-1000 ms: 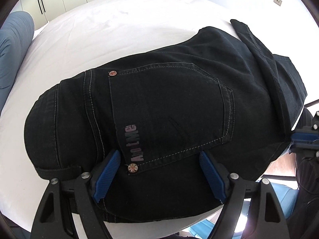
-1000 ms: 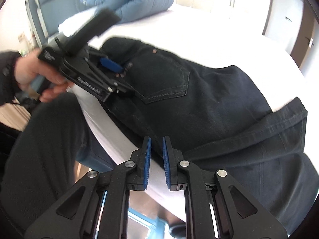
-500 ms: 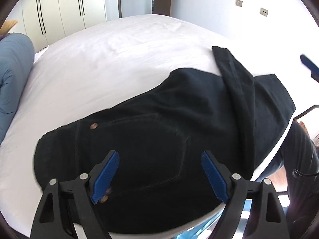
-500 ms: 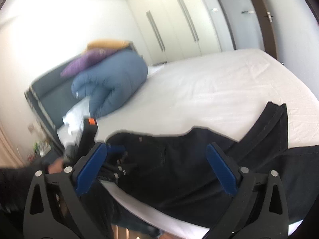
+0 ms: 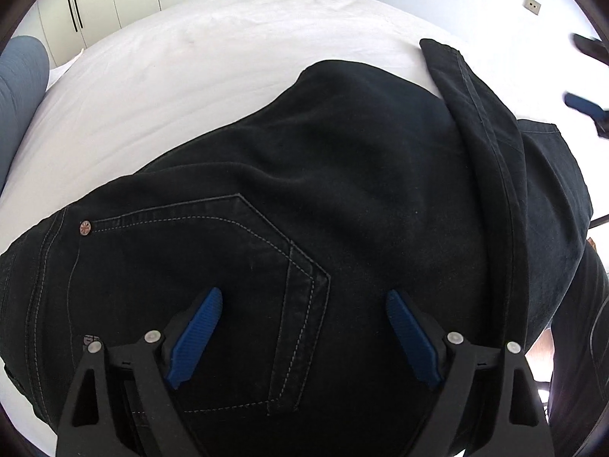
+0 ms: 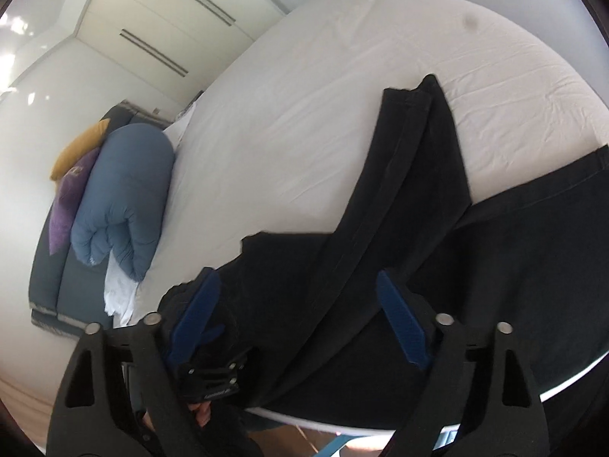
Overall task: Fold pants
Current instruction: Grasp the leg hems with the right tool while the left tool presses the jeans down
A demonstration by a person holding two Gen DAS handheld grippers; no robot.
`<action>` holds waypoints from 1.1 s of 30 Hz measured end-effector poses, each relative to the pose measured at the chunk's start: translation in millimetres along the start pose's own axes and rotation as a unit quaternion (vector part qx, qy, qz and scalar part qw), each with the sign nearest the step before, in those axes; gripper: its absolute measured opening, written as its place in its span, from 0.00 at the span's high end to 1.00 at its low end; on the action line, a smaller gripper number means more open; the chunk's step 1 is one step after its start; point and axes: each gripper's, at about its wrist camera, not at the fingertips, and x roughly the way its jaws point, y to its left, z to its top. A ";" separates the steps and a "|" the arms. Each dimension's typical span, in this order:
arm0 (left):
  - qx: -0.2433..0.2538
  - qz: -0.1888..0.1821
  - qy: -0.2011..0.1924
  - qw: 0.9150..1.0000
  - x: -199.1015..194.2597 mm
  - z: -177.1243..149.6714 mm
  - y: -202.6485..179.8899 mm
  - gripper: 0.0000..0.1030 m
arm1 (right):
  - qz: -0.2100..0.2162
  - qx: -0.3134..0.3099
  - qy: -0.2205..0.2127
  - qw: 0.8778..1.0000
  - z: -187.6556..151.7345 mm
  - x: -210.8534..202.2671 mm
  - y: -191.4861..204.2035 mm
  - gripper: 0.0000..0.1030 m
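Observation:
Black jeans (image 5: 342, 190) lie back side up on the white bed (image 5: 190, 76), near its front edge. One leg (image 5: 475, 122) is folded over and runs towards the far right. My left gripper (image 5: 304, 327) hovers over the back pocket (image 5: 213, 266); its jaws are opening and nothing is pinched. My right gripper (image 6: 297, 316) hangs over the folded leg (image 6: 403, 175); its jaws are closing but still wide, with only cloth below them. In the left wrist view one of its blue pads (image 5: 582, 104) shows blurred at the right edge.
A rolled blue duvet (image 6: 121, 198) with purple and yellow cushions (image 6: 72, 175) lies at the head of the bed. White wardrobes (image 5: 114, 0) stand beyond the bed. A hand (image 6: 201, 415) holds the left gripper's black body (image 6: 213, 377) at the bed's near edge.
My left gripper slid from the waistband across the pocket towards the legs. My right gripper went from shut to wide open, rolled, and swung away over the folded leg.

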 end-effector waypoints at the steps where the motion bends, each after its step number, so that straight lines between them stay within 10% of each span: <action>1: 0.000 -0.003 0.001 1.000 0.3 -2.2 0.8 0.12 | 0.010 0.015 -0.001 1.000 13.6 6.5 -8.4 0.42; 7: -0.003 -0.008 0.004 1.000 2.2 -2.1 -0.9 0.07 | 0.068 0.128 -0.007 0.989 97.3 57.0 -71.2 0.47; 13: -0.005 -0.016 0.003 1.000 -0.8 -4.7 4.1 0.06 | 0.029 0.243 -0.020 0.969 127.5 99.8 -136.5 0.47; 26: -0.007 -0.015 0.003 1.000 -2.6 -4.7 3.6 0.04 | 0.048 0.235 0.003 0.971 166.1 168.9 -145.7 0.48; 33: -0.007 -0.015 0.005 1.000 0.8 -0.1 -0.4 0.04 | 0.031 0.207 -0.003 0.978 181.2 187.0 -131.4 0.95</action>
